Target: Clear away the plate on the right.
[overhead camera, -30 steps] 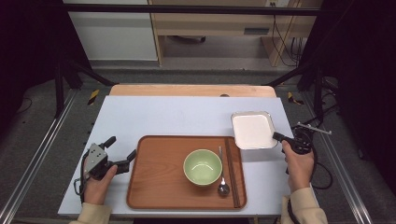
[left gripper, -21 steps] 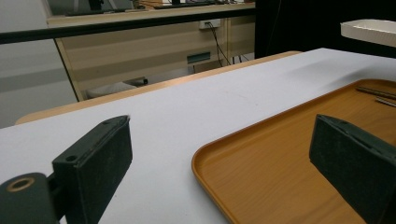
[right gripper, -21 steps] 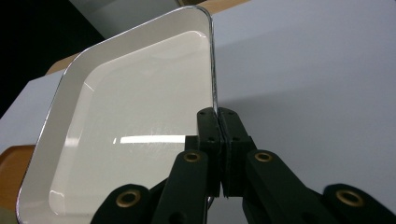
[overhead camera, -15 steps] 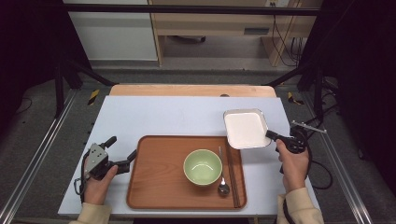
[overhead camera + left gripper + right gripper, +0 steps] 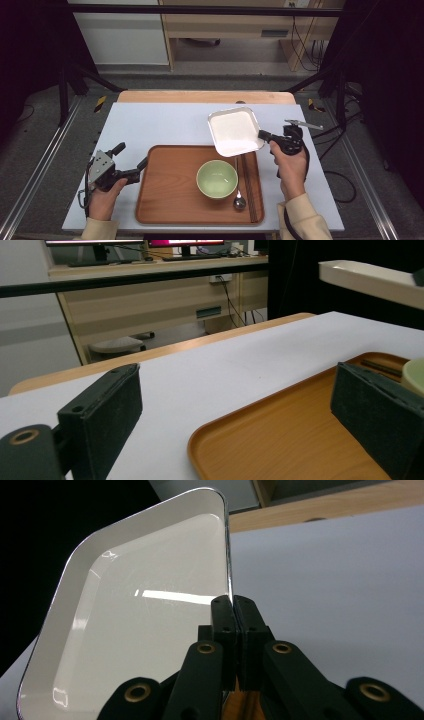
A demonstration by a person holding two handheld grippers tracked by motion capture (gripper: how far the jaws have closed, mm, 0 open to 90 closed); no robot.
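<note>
The right gripper (image 5: 263, 135) clamps the rim of a square white shallow dish (image 5: 235, 131), held right of centre in the high view over the far right corner of the brown wooden tray (image 5: 170, 190). The left gripper (image 5: 131, 161), jaws wide and empty, straddles the tray's left edge at lower left. Bare pale tabletop (image 5: 160, 122) lies beyond; no writing is legible.

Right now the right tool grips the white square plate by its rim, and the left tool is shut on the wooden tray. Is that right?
Not quite. The left tool is open, its jaws apart over the wooden tray, as the left gripper view shows. The right tool does grip the white square plate by its rim.
</note>
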